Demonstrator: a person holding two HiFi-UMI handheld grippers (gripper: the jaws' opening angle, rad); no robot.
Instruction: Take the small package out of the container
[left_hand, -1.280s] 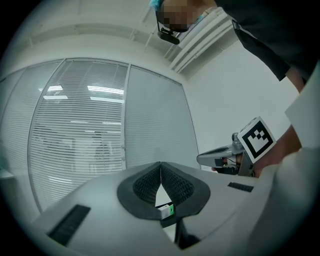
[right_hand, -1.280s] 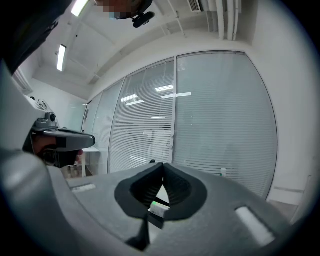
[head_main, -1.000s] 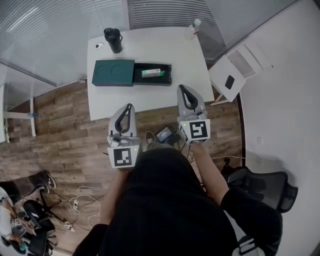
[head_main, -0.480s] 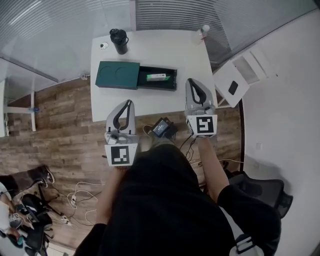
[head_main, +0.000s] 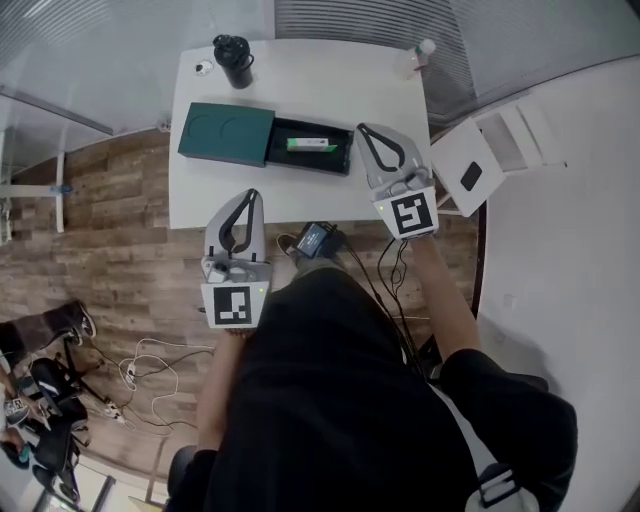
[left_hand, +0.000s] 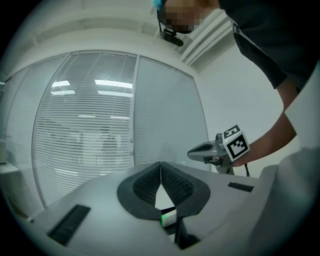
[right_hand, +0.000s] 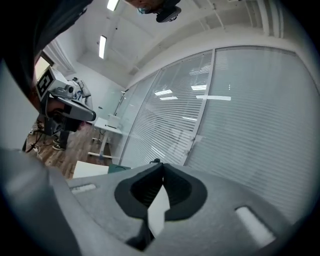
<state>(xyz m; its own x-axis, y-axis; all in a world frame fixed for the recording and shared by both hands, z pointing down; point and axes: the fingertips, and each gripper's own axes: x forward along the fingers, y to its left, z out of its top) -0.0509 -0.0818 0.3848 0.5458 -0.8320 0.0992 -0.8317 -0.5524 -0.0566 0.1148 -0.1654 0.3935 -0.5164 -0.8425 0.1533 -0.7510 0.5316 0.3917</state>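
On the white table (head_main: 320, 90), the dark green container (head_main: 225, 133) lies with its left half covered and its right half open. The small package (head_main: 308, 145) rests flat inside the open compartment. It is an oblong white pack with a green portion, aligned along the compartment.

Left gripper (head_main: 249, 194): jaws together, nothing between them, positioned at the table's near edge.

Right gripper (head_main: 362, 129): jaws together, empty, tips near the container's open end, clear of the package.
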